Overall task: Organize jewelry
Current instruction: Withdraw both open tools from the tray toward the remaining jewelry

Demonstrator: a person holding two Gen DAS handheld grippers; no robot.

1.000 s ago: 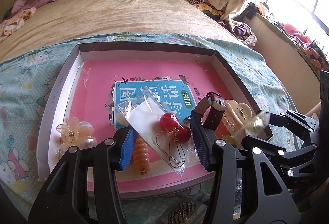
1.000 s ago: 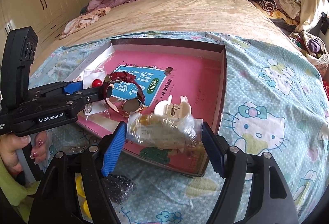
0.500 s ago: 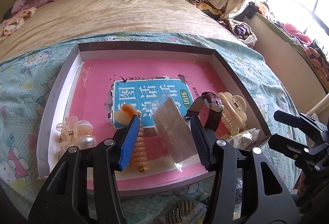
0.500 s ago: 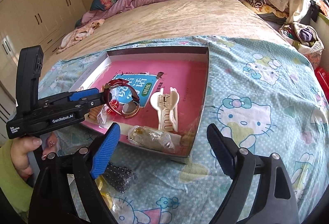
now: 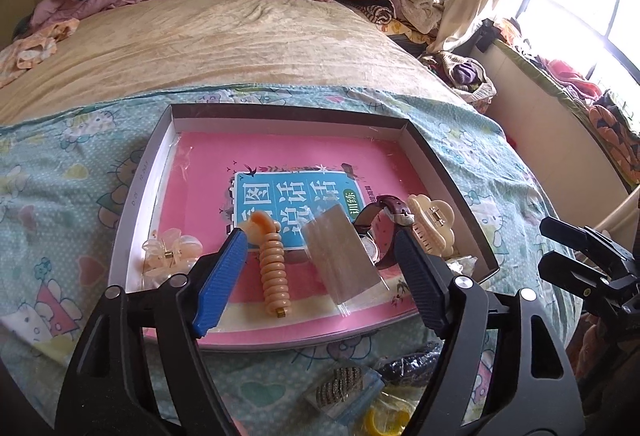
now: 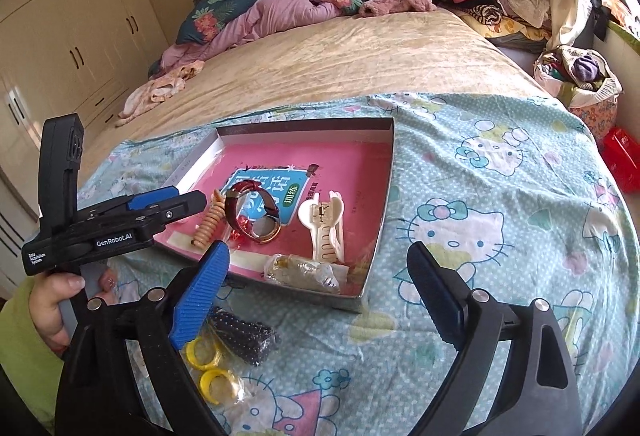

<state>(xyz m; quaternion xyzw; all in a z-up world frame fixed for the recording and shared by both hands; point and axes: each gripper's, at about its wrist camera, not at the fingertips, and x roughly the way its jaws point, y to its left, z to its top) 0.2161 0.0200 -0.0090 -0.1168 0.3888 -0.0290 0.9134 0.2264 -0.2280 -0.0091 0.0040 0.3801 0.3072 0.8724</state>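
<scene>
1. Left wrist view: bed covered by a beige quilted spread, with a teal Hello Kitty sheet [image 5: 72,172] laid across the near end. Heaped clothes and pillows along the dark headboard, bright window on the right.
2. Shallow box tray [image 5: 140,180] sits on the sheet; pink floor with a blue panel of large Chinese characters, not legible to me.
3. In the tray: clear flower hair clip [image 5: 170,250] at left, peach spiral hair tie [image 5: 272,268], clear plastic bag [image 5: 340,256], wristwatch [image 5: 380,228], cream claw clip [image 5: 432,224] at right.
4. Left gripper [image 5: 320,280] jaws apart, nothing between them; bag and hair tie lie in the tray beyond the fingers.
5. On the sheet outside the tray's near edge: bagged rhinestone piece [image 5: 340,388] and a yellow ring [image 5: 384,420].
6. Right wrist view: cream wardrobe [image 6: 60,36] along the left wall, red box [image 6: 622,164] on the floor at right.
7. Right gripper [image 6: 316,300] jaws wide apart, empty. A small bagged item [image 6: 304,270] lies in the tray's near corner.
8. Yellow rings and a black beaded piece [image 6: 244,336] lie on the sheet near the blue finger.
9. Left gripper body reads "GenRobot.AI" and "Data Acquisition System".
</scene>
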